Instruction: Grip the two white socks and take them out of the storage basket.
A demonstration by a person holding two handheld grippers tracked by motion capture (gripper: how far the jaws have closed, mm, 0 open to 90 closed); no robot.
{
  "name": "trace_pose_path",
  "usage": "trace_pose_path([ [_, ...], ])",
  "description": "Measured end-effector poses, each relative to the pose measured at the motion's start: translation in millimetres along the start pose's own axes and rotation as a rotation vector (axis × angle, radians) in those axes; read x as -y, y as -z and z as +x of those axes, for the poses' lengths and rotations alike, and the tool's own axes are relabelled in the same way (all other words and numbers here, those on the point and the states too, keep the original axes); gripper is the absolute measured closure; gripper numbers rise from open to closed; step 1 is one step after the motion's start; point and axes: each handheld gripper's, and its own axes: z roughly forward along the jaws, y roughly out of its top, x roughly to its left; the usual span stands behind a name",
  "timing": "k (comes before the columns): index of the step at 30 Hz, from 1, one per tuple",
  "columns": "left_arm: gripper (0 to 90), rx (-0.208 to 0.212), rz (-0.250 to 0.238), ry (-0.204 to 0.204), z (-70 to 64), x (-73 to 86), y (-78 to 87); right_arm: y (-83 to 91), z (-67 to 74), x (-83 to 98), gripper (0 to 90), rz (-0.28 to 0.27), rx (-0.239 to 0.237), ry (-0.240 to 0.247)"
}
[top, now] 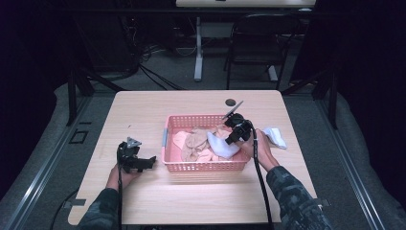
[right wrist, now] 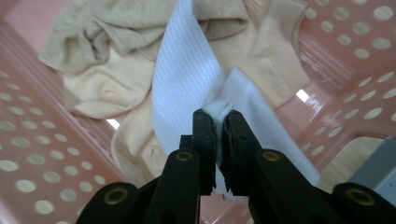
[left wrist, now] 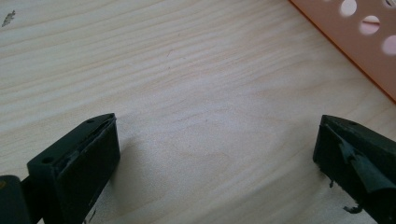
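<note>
**White sock pinched in the pink basket**

Nearest the lens in the right gripper view, the two black jaws of the right gripper [right wrist: 217,122] stand almost together, clamped on a bunched fold of the white sock [right wrist: 187,79]. The fabric is squeezed between the pads; from that pinch one ribbed length runs up and away over the heap, and a smoother part falls to the right and below the jaws. Beige socks [right wrist: 98,88] lie under and around it, all inside the pink basket [right wrist: 28,140] with its perforated walls.

In the high view the right gripper [top: 233,139] reaches into the right half of the basket [top: 206,166] from the person's right hand [top: 258,151], with the white sock [top: 221,146] at its tip. Another white sock [top: 275,136] lies on the table [top: 143,110] just beyond the basket's right wall.

The left gripper [top: 152,160] rests low over the table to the left of the basket. In the left gripper view its jaws stand wide apart with bare wood [left wrist: 196,93] between them, and the basket's edge [left wrist: 355,42] lies at the upper right
</note>
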Motion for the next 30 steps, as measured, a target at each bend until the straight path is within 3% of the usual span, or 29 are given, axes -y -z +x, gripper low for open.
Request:
trace_pose_path([
  [8,0.3,0.0,0.0,0.0,0.0,0.0,0.0,26.6,-1.9,-1.0,85.0,-0.115,-0.068,-0.023],
  [30,0.3,-0.001,-0.001,0.001,-0.1,0.1,-0.1,87.0,4.7,-21.3,85.0,-0.263,-0.126,0.003],
])
